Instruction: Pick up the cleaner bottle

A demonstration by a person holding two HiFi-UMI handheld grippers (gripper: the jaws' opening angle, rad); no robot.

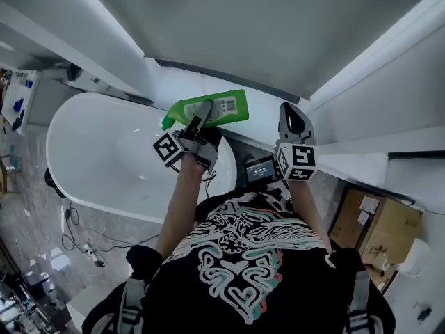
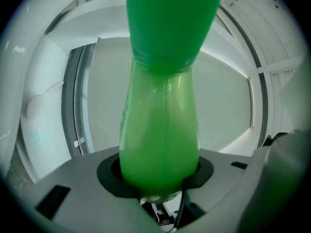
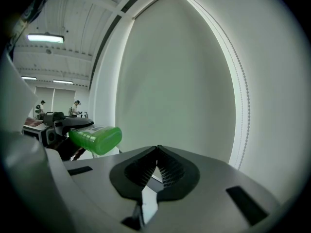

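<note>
While our left gripper (image 1: 202,119) clamps the cleaner bottle (image 1: 227,107) around its body, right gripper (image 3: 156,165) jaws together and empty, we judge its smooth plastic slippery, slightly yielding, liquid-heavy

Bright green cleaner bottle (image 1: 207,108) with white barcode label, white bathtub (image 1: 90,152), black-and-white square markers on gripper cube (image 1: 169,147), grey marbled floor (image 1: 28,207)
</note>
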